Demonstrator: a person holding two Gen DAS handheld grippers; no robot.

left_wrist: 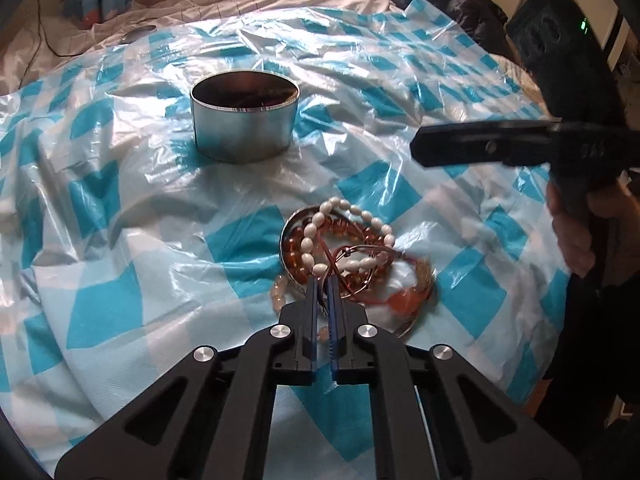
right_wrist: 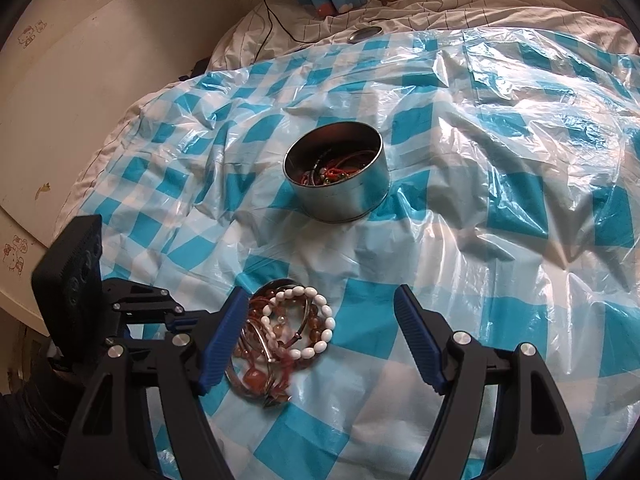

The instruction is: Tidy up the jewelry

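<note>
the jewelry pile (left_wrist: 352,264) sits low in the left wrist view, at about five o'clock from the frame's middle, a tangle of a white bead bracelet (left_wrist: 340,236), amber bead strands (left_wrist: 304,256), thin reddish cord and a metal bangle (left_wrist: 292,248), all lying on the blue-and-white checked plastic sheet (left_wrist: 120,240). in the right wrist view the same pile (right_wrist: 280,344) lies at seven o'clock from centre, still heaped together, so most of the sorting looks undone. the round metal tin (left_wrist: 245,120) stands upright at about eleven o'clock from the pile, well apart from it; seen from the right wrist, the tin (right_wrist: 336,176) already holds some dark and red corded pieces, so i judge that part of the jewelry is stowed and the heap is what remains. the left gripper (left_wrist: 323,284) is at the pile's six o'clock edge with its jaws closed nearly together at the near edge of the tangle; it seems pinched on a strand or the bangle rim, but exactly which piece cannot be made out. the right gripper (right_wrist: 320,320) hovers with jaws spread wide, the pile lying just inside its left finger and nothing clamped. around all this the sheet covers a rumpled bed (right_wrist: 480,4), with a black cable (right_wrist: 276,12) trailing at twelve o'clock.
</note>
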